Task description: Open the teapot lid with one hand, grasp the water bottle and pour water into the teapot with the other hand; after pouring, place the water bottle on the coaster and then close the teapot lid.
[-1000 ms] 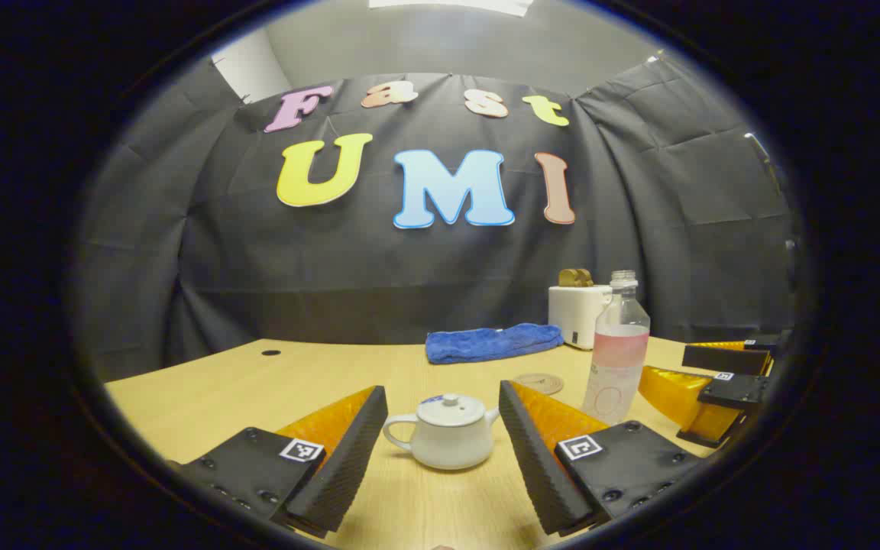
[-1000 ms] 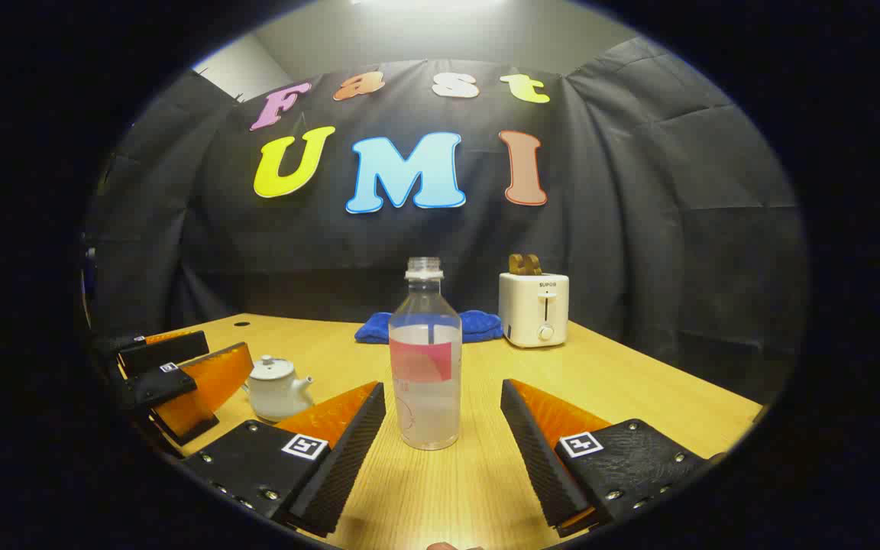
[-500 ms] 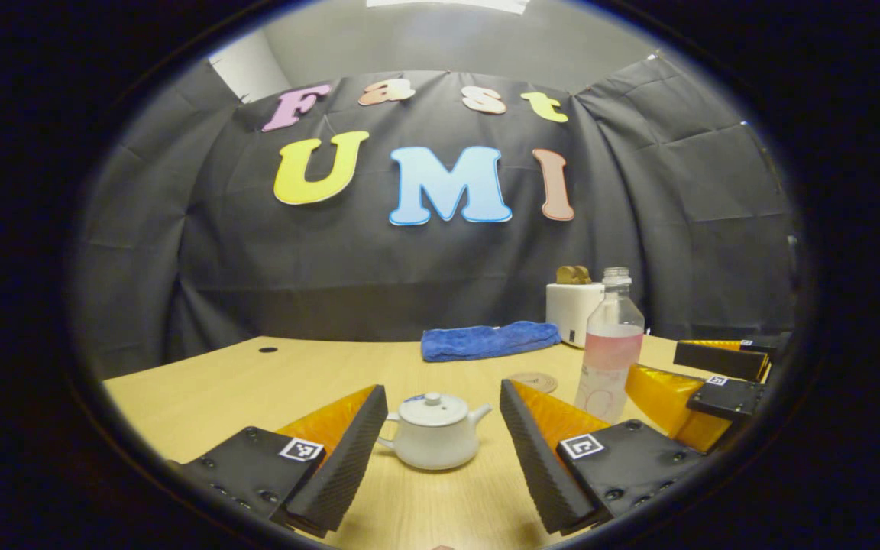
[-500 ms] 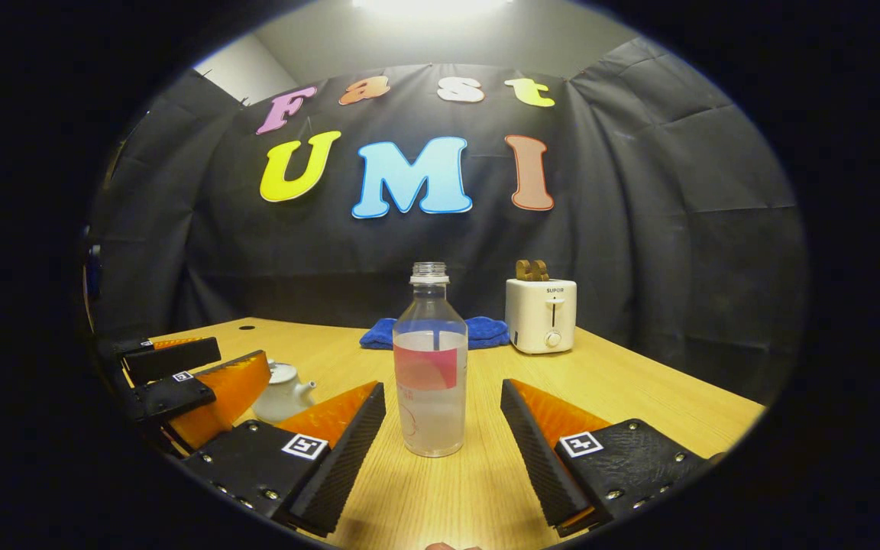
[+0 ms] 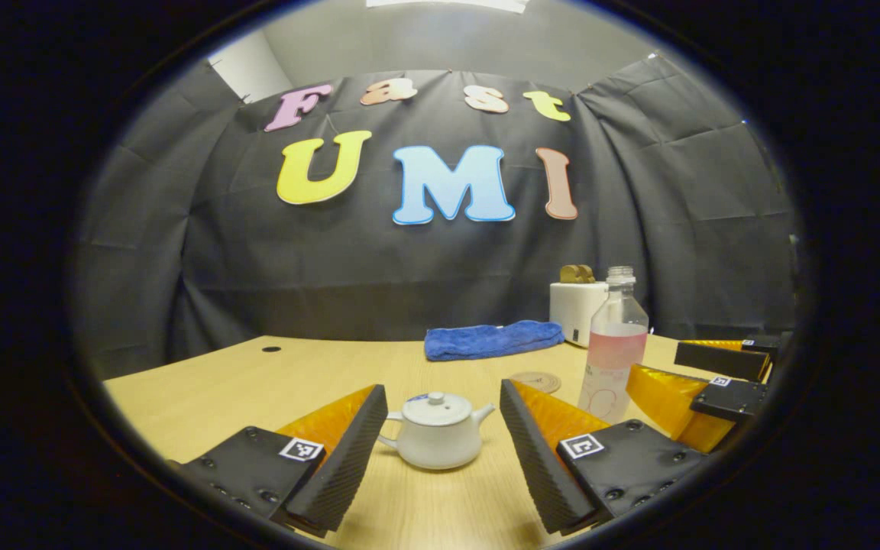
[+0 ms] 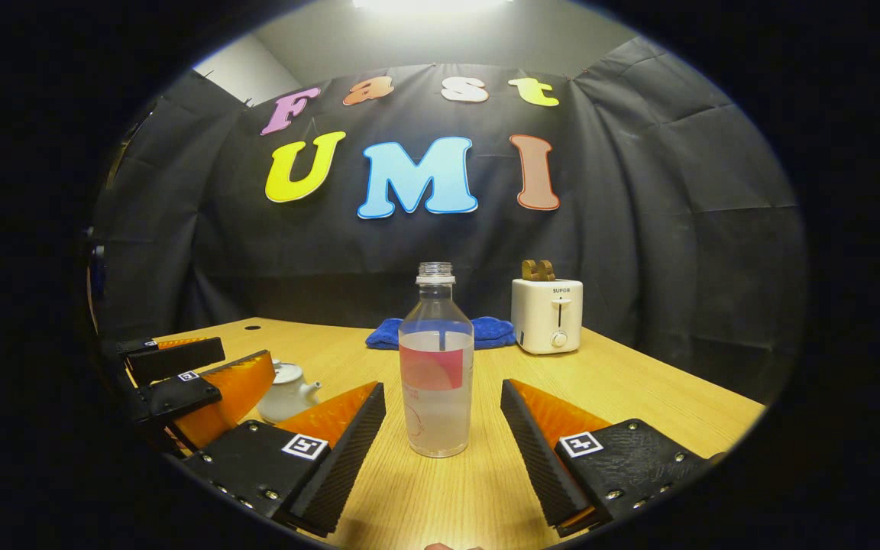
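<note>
Pale wooden worktop (image 5: 257, 382) under black cloth walls, and both tools are lined up on their targets. Left tool (image 5: 434, 451) is spread wide, low over the wood, with the small white ceramic teapot (image 5: 437, 430) sitting between its fingers, untouched, lid (image 5: 436, 409) on, spout toward the right finger. Beyond it lies a round brown coaster (image 5: 535, 381), bare, near the clear plastic water bottle with a pink label (image 5: 613, 347). Over in the right gripper view, the right tool (image 6: 444, 451) is wide apart too, the uncapped bottle upright between its fingers, no contact on either side, part full of water. At the back: a folded blue towel (image 6: 440, 331) and a white toaster (image 6: 548, 315) holding brown slices
</note>
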The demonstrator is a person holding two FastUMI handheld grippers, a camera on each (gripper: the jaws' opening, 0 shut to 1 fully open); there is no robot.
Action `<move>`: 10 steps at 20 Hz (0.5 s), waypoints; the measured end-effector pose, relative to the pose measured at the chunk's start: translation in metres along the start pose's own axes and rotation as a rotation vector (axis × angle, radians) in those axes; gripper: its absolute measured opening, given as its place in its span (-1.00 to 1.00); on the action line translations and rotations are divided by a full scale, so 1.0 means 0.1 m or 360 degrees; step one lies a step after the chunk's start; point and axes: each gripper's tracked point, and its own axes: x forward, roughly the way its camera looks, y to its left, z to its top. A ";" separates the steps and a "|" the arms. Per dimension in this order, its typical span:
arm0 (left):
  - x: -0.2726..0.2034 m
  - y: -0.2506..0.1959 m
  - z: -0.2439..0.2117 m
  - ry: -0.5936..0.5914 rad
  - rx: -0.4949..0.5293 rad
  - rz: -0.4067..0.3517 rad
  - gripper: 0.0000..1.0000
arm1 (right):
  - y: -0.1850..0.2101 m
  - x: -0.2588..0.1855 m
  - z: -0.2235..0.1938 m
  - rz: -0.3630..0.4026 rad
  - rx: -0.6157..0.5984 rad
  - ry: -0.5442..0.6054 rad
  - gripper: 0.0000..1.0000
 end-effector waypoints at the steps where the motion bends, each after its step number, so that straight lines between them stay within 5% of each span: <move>1: -0.01 0.00 0.00 0.0002 0.0001 0.0000 0.96 | -0.03 0.01 0.00 -0.0024 0.0001 -0.0001 0.89; 10: 0.28 -0.03 -0.03 0.0003 0.0003 -0.0077 0.96 | -0.03 0.26 0.01 -0.0033 0.0005 0.0007 0.89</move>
